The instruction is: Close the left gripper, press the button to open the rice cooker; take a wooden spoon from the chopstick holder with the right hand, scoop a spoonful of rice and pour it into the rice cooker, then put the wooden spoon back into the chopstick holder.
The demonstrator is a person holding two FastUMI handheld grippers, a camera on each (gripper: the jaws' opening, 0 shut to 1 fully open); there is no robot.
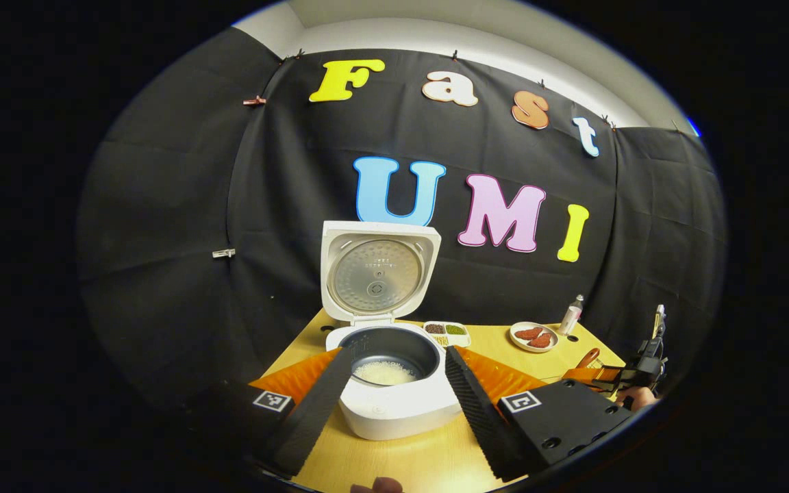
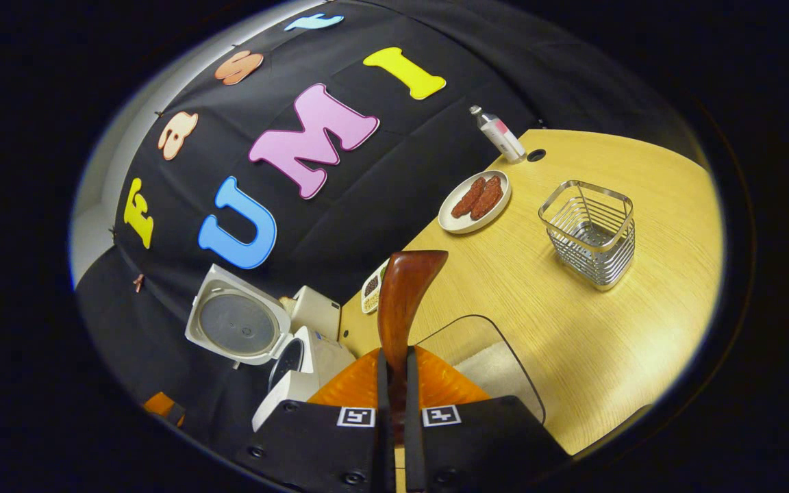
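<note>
The right gripper pinches the handle of the stiff, light, smooth reddish-brown wooden spoon, likely best held low on that handle, while the left gripper hovers spread before the open white rice cooker, rice already inside.
</note>
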